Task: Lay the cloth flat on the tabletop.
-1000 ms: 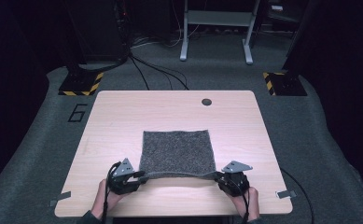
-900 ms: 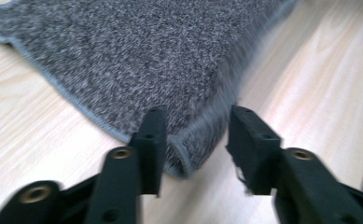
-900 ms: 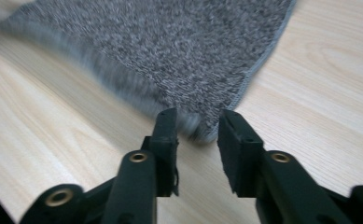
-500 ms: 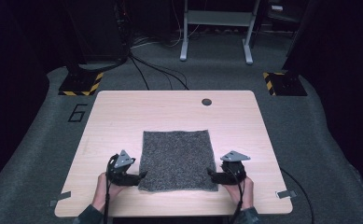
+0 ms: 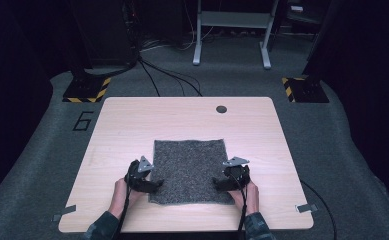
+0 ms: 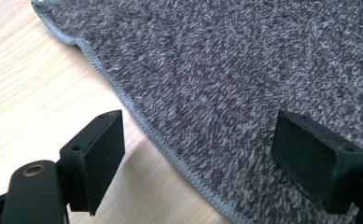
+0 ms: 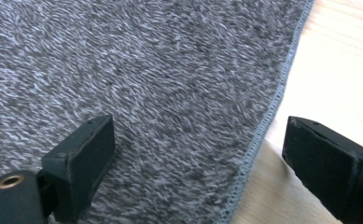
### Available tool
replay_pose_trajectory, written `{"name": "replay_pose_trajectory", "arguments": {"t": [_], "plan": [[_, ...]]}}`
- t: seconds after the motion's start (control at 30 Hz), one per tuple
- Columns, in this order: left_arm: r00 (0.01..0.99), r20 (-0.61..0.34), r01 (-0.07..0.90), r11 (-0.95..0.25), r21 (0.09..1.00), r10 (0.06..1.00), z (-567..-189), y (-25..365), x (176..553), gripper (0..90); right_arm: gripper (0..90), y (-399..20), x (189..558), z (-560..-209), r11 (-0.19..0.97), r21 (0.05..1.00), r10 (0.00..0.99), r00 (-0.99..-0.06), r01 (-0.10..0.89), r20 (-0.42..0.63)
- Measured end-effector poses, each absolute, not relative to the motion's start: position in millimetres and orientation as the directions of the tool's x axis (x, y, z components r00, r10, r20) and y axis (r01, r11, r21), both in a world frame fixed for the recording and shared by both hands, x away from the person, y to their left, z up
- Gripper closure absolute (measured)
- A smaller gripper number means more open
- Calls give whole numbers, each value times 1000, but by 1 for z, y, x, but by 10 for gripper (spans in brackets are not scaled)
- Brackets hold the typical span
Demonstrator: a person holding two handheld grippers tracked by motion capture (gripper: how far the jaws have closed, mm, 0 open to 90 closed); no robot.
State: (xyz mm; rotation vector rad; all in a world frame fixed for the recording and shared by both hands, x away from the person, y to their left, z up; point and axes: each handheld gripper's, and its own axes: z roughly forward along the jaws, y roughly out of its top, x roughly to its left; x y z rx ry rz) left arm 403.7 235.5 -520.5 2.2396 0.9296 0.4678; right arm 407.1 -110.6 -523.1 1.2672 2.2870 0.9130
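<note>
You had the grey cloth (image 5: pixel 190 170) lying flat on the table (image 5: pixel 132 125). Your left gripper (image 5: pixel 158 183) and right gripper (image 5: pixel 217 183) had just been opening; both sat released, jaws straddling its side hems, gripping nothing.

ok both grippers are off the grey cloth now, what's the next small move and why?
Probably draw both grippers back toward the table's near edge, clear of the cloth. The grey cloth lies flat on the table. The left gripper and right gripper have just been opening, and each now straddles a stitched side edge with pads apart, pressing nothing. Any regrasp would likely start from a clear position.
</note>
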Motion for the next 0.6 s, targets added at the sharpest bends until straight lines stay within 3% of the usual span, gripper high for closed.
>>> {"name": "replay_pose_trajectory", "arguments": {"t": [0.27,0.47,0.6], "plan": [[676,50,517,-521,679,736,-519,236,412,154,71,-120,408,-525,365,696,857,-515,619,9],[678,28,496,-485,720,735,-507,247,389,143,66,-121,408,-526,368,697,855,-519,615,6],[709,95,462,-563,686,698,-513,242,370,146,65,-125,406,-526,365,702,860,-511,612,-2]]}}
